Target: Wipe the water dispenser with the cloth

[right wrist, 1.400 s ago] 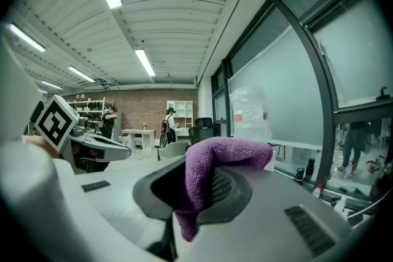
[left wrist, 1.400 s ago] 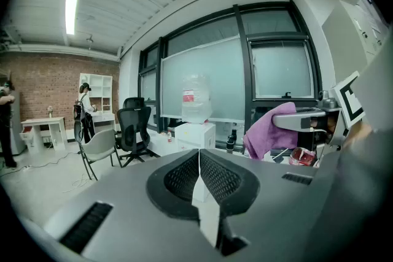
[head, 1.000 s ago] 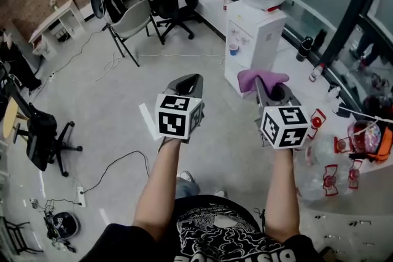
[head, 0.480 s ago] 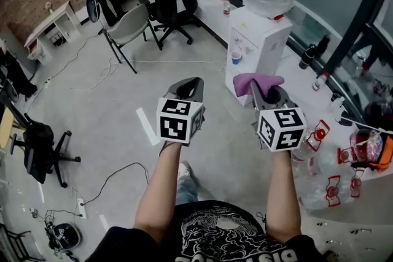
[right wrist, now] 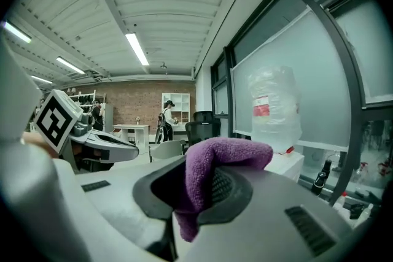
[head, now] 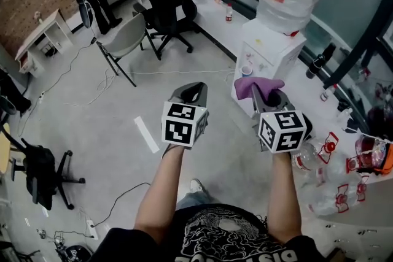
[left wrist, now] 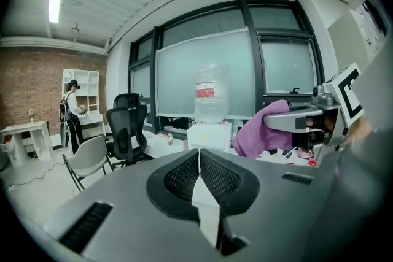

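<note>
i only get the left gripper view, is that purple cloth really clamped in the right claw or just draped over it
observer: clamped. The right gripper view shows the purple cloth pinched between the jaws of the right claw. It is folded over their top, with a tail hanging below.
operator: ok, anything lying around near the dispenser that i can't see
observer: yes. The head view shows clear bottles with red caps lying low on the person's right, just past the right claw and off to the side of the water dispenser.
</note>
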{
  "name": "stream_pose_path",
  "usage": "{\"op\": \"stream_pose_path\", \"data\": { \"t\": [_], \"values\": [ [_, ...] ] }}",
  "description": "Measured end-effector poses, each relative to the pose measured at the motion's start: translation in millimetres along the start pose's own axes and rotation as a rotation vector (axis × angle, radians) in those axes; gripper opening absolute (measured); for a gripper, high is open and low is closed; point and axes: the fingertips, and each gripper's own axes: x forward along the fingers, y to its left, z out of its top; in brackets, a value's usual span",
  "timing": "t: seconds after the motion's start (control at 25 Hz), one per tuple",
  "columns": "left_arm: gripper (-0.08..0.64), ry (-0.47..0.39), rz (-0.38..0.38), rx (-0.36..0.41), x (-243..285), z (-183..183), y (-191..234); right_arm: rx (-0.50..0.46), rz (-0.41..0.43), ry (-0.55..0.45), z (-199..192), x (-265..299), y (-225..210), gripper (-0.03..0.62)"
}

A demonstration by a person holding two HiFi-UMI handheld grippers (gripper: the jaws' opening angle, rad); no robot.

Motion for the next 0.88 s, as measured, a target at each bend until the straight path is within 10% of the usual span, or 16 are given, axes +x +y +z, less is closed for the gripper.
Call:
{"op": "stream_pose_path", "data": {
  "t": [0.88],
  "values": [
    [0.028,-0.006,-0.164,0.025,81.0,14.9,88.4,0.005,-0.148,0.022,13.6,105.7,8.6,0.041]
  ]
}}
